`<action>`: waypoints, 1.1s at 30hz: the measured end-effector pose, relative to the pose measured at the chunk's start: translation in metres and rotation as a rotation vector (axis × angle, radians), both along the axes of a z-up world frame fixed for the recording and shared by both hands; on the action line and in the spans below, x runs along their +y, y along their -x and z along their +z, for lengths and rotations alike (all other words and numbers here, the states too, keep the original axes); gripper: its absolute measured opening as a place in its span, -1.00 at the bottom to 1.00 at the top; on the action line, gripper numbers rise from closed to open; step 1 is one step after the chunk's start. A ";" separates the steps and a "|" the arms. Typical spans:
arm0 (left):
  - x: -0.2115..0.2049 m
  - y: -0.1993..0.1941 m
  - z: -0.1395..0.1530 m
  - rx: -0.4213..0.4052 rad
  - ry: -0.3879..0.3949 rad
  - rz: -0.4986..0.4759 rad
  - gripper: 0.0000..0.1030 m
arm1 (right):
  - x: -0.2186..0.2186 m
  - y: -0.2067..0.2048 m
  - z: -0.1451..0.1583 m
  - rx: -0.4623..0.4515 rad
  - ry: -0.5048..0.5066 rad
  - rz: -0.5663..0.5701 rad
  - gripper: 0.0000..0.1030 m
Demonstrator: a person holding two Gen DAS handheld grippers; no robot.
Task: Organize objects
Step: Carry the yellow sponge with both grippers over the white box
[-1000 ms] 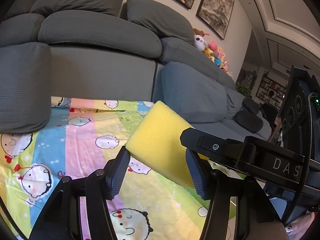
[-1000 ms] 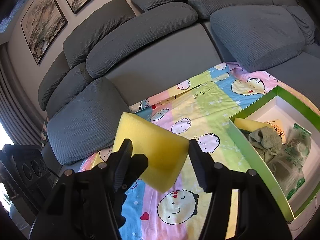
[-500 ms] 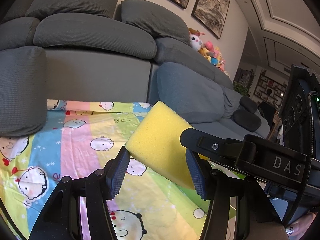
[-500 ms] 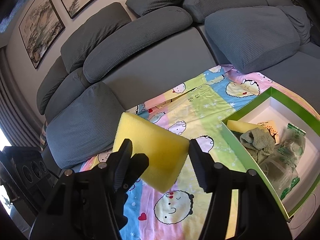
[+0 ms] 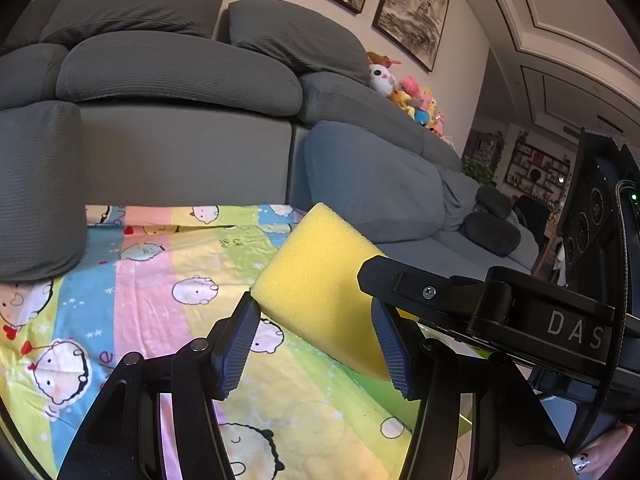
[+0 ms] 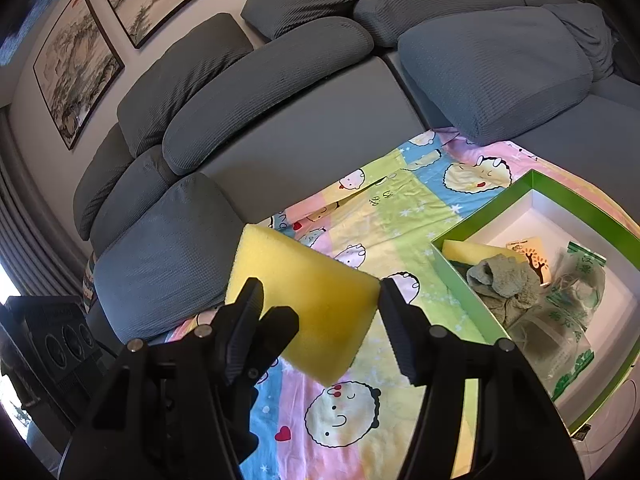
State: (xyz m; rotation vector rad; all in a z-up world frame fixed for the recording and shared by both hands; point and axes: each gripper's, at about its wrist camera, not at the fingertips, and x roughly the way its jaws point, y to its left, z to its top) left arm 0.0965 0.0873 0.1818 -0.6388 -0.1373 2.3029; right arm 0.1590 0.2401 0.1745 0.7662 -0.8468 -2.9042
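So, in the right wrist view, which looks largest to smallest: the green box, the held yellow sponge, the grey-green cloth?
1. green box
2. yellow sponge, though it is nearest the camera, so its true size is unsure
3. grey-green cloth

A grey fabric sectional sofa (image 5: 180,148) fills the room, framed ink landscape paintings (image 6: 76,64) at 10 o'clock, colourful plush toys (image 5: 416,100) at 2 o'clock

Left gripper (image 5: 316,338) is held with both fingers closed against a sponge (image 5: 324,296), pads (image 5: 236,344) pressed on opposite faces. Right gripper (image 6: 320,328) is clamped on the same sponge, crossing in front of the left. Both are raised, pointed forward and slightly down.
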 end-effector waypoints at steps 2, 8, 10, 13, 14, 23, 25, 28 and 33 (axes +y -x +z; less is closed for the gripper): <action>0.004 0.000 0.000 -0.002 0.006 -0.008 0.12 | 0.003 -0.001 0.000 0.001 0.005 -0.006 0.15; 0.015 0.001 -0.001 -0.011 0.020 -0.032 0.12 | 0.013 -0.004 -0.003 -0.004 0.022 -0.033 0.16; 0.019 0.000 -0.001 -0.015 0.025 -0.041 0.12 | 0.016 -0.006 -0.004 -0.005 0.028 -0.042 0.16; 0.026 0.000 -0.002 -0.020 0.033 -0.056 0.12 | 0.023 -0.008 -0.006 -0.007 0.039 -0.058 0.16; 0.029 0.000 -0.002 -0.022 0.037 -0.061 0.12 | 0.025 -0.009 -0.006 -0.008 0.042 -0.061 0.17; 0.060 -0.006 -0.004 -0.022 0.098 -0.114 0.12 | 0.052 -0.018 -0.016 -0.014 0.093 -0.120 0.18; 0.067 -0.007 -0.005 -0.020 0.109 -0.123 0.12 | 0.058 -0.021 -0.018 -0.019 0.100 -0.137 0.18; 0.077 -0.009 -0.007 -0.024 0.123 -0.141 0.12 | 0.066 -0.024 -0.020 -0.023 0.113 -0.158 0.18; 0.092 -0.010 -0.010 -0.035 0.145 -0.176 0.12 | 0.080 -0.031 -0.026 -0.031 0.140 -0.199 0.19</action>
